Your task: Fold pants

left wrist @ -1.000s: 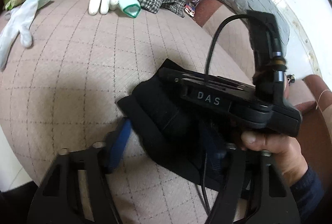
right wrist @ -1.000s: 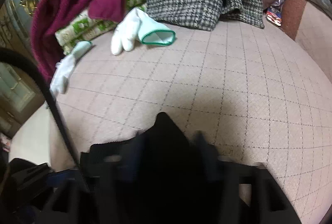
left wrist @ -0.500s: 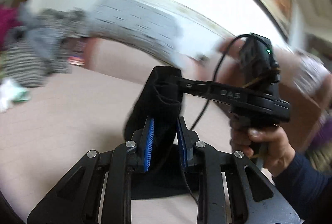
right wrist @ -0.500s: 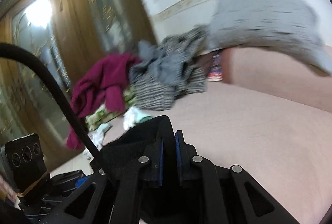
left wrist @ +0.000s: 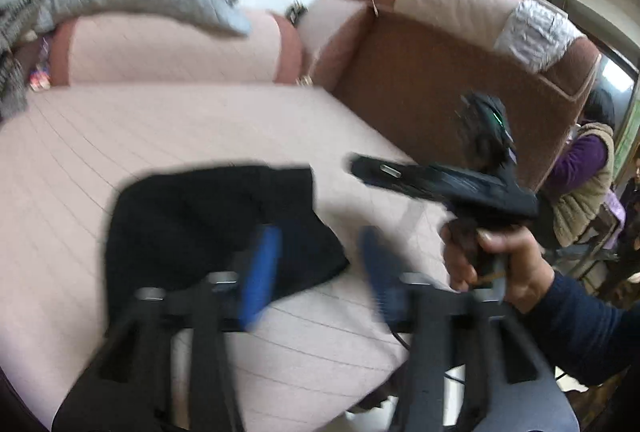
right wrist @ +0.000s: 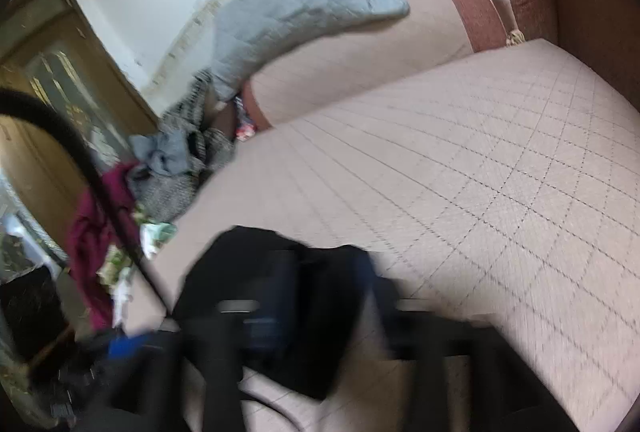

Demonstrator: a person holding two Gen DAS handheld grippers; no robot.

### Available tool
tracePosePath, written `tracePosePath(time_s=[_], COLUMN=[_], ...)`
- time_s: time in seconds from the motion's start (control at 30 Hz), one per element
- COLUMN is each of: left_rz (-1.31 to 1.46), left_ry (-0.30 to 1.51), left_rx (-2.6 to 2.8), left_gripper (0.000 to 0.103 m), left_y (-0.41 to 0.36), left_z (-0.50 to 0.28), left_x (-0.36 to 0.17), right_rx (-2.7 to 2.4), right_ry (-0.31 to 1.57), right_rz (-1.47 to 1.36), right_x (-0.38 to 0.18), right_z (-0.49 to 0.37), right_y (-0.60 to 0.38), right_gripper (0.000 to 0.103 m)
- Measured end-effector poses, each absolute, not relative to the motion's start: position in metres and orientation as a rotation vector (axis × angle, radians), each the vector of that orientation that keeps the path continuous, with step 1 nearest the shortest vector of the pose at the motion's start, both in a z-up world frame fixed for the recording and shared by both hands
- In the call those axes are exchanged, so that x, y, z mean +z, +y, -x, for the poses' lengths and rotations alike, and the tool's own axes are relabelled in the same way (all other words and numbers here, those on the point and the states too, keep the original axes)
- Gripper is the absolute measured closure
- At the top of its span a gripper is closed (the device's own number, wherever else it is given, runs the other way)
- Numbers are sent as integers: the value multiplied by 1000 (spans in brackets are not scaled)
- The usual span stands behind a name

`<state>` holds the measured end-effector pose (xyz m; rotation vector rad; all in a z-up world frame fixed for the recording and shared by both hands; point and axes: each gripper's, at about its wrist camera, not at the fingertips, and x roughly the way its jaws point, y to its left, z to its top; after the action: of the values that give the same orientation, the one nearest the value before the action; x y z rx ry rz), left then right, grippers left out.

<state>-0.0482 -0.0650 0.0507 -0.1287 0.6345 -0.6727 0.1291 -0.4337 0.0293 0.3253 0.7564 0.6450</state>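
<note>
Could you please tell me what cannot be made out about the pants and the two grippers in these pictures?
- Right gripper, right wrist view: motion blur smears its fingers into the black pants, so open or shut is unclear.
- Black pants, left wrist view: blur and uniform black hide the fold lines; the left gripper, jaws apart, covers the near edge.
- Right gripper, left wrist view: seen side-on and blurred, so its finger gap is hidden.

Under my claws spread the pale pink quilted sofa seat (left wrist: 120, 136), stitched in a diamond grid. A folded bundle of black cloth pants (left wrist: 208, 224) lay directly on it. At its far end sat a heap of mixed clothes (right wrist: 168, 172).
</note>
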Motion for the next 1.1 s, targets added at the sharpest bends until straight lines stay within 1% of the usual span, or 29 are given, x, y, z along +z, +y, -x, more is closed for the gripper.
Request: tracePosePath(time_s=[0.03,0.13,0.27,0.3,0.33,0.37,0.4,0.47,0.57,0.67,0.8,0.87,0.93,1.0,1.1], left_rz=[129,96,112,121,126,123,111,91,70,75,89,104,70,58,93], left_ry=[622,628,702,730,752,775,788,766,700,688,780,823,825,813,817], left_rx=[-661,-583,-511,-501,-494,-478,-468,-488,-519,-555,-551,-570,-573,-581,-582], left_gripper=[35,35,35,35,35,35,35,35,35,35,35,35,35,35,35], left_y=[-59,-49,-44,-43,-42,-42,-43,-48,-54,-60,-71,-74,-78,-80,-76], left_z=[46,31,10,6,4,2,2,4,5,-2,-21,-24,-24,-24,-24], left_x=[54,52,24,14,5,-2,-5,2,24,31,5,-6,-11,-10,-8], right_rx=[669,737,713,709,702,715,723,718,729,689,621,580,557,496,468], right_ry=[733,762,830,849,882,907,922,878,804,775,873,892,892,873,789], right_rz=[-341,-352,-248,-234,-219,-219,-224,-209,-233,-228,-178,-132,-150,-122,-112], right_x=[34,35,25,21,14,8,2,6,31,45,14,1,8,19,38], right_z=[-121,-116,-129,-132,-136,-137,-138,-130,-124,-127,-141,-142,-139,-131,-108], right_y=[-434,-418,-378,-370,-360,-355,-353,-351,-363,-376,-366,-364,-371,-381,-403], right_gripper=[24,23,23,30,44,79,85,92,94,94,93,92,86,70,69])
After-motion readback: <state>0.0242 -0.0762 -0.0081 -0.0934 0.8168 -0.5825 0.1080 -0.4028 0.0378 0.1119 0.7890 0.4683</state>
